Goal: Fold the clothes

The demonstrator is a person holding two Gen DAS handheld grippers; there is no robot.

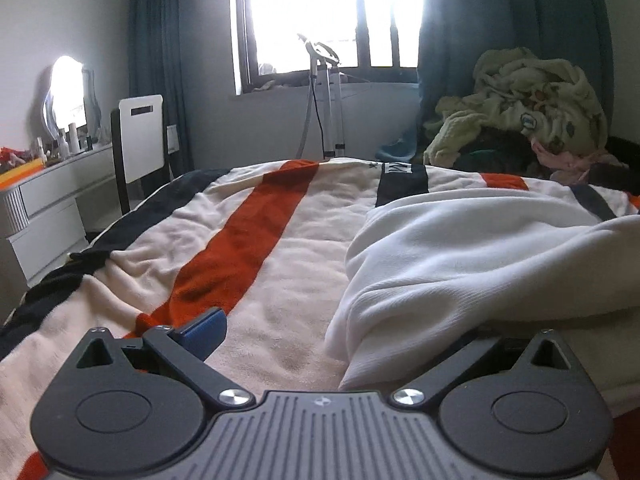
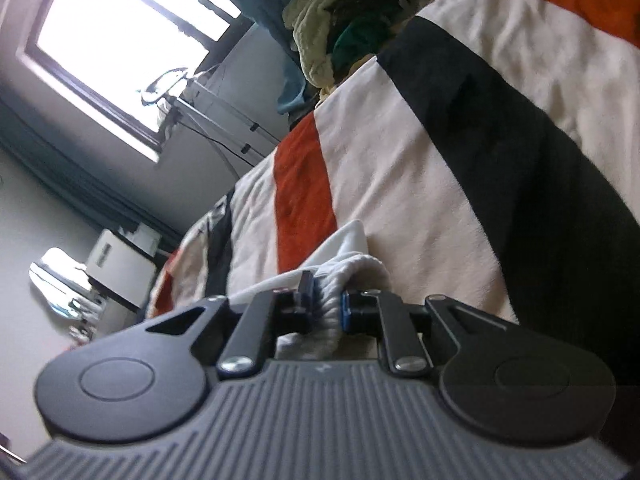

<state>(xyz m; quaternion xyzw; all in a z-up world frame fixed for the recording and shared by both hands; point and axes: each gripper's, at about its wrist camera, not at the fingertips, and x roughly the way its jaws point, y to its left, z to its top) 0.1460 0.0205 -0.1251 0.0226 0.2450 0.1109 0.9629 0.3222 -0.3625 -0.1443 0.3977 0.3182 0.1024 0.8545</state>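
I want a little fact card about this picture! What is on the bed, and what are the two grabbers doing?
place: a bedroom, bright window behind the bed
bed cover: striped blanket, cream with orange and black bands
garment: white garment lying on the blanket
right gripper: shut on a ribbed edge of the white garment
left gripper: jaws wide apart; one blue pad shows, the garment covers the other side
far corner: pile of clothes
fold: not finished
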